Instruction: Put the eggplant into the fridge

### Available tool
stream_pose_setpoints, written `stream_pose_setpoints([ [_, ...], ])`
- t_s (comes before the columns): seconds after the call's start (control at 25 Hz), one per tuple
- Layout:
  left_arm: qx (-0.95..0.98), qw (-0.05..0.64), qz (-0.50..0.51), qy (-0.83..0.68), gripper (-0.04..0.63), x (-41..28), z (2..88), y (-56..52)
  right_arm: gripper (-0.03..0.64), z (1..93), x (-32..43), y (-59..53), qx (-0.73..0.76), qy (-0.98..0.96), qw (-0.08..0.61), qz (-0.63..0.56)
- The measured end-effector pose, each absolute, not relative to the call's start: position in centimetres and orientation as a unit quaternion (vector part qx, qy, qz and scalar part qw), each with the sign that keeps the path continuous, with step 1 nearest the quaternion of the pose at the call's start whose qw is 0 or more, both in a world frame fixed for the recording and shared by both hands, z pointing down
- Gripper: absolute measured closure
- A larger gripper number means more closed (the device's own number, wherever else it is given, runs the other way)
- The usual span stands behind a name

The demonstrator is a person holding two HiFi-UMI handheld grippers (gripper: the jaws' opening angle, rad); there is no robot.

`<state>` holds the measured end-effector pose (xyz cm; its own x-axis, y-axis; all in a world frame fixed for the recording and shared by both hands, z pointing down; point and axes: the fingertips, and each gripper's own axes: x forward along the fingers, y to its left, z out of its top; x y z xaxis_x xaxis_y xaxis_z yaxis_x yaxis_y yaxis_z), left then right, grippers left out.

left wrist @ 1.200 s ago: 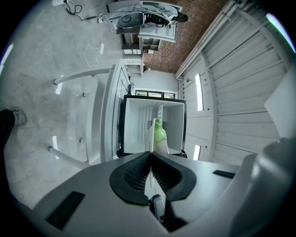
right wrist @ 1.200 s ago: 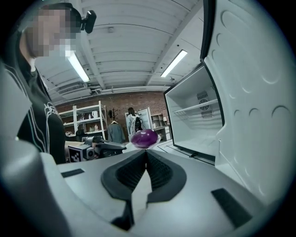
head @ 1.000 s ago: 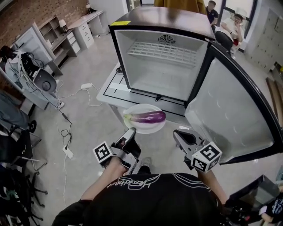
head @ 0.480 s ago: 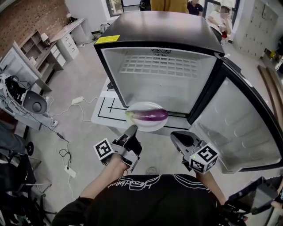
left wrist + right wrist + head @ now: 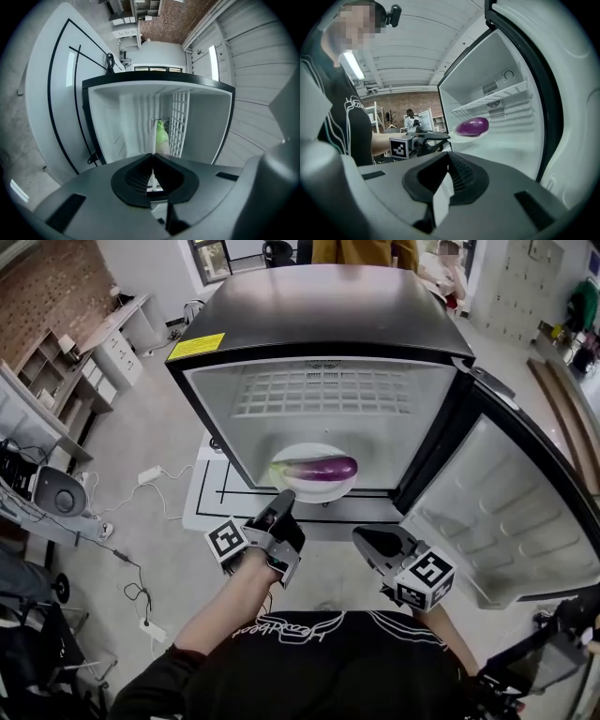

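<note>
A purple eggplant (image 5: 325, 468) with a green stem lies on a white plate (image 5: 312, 450). My left gripper (image 5: 284, 496) is shut on the plate's near rim and holds it level at the mouth of the open black fridge (image 5: 319, 310). In the left gripper view the plate (image 5: 154, 140) shows edge-on between the pads, with the green stem (image 5: 161, 133) just beyond. My right gripper (image 5: 362, 539) hangs shut and empty, low by the fridge's front right. From the right gripper view the eggplant (image 5: 472, 125) sits inside the opening, below the wire shelf (image 5: 487, 103).
The fridge door (image 5: 497, 512) stands swung open on the right. A wire shelf (image 5: 323, 390) spans the upper cavity. The fridge rests on a low white platform (image 5: 208, 498). Cables (image 5: 150, 474) and desks lie to the left, and people sit behind the fridge.
Both grippers moved forward to the fridge. The plate with the eggplant went from outside, over the platform, to the fridge opening. The left gripper's hold on the rim is unchanged.
</note>
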<state>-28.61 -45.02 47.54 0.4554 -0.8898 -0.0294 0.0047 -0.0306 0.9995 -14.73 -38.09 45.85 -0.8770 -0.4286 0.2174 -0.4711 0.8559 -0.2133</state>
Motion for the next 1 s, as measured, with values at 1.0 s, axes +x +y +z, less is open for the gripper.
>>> stream_pose_setpoints([
  [1.0, 0.58, 0.615, -0.309, -0.436, 0.578, -27.7, 55.9, -57.7, 0.609, 50.6, -15.2, -40.1, 0.257, -0.945, 0.104, 0.171],
])
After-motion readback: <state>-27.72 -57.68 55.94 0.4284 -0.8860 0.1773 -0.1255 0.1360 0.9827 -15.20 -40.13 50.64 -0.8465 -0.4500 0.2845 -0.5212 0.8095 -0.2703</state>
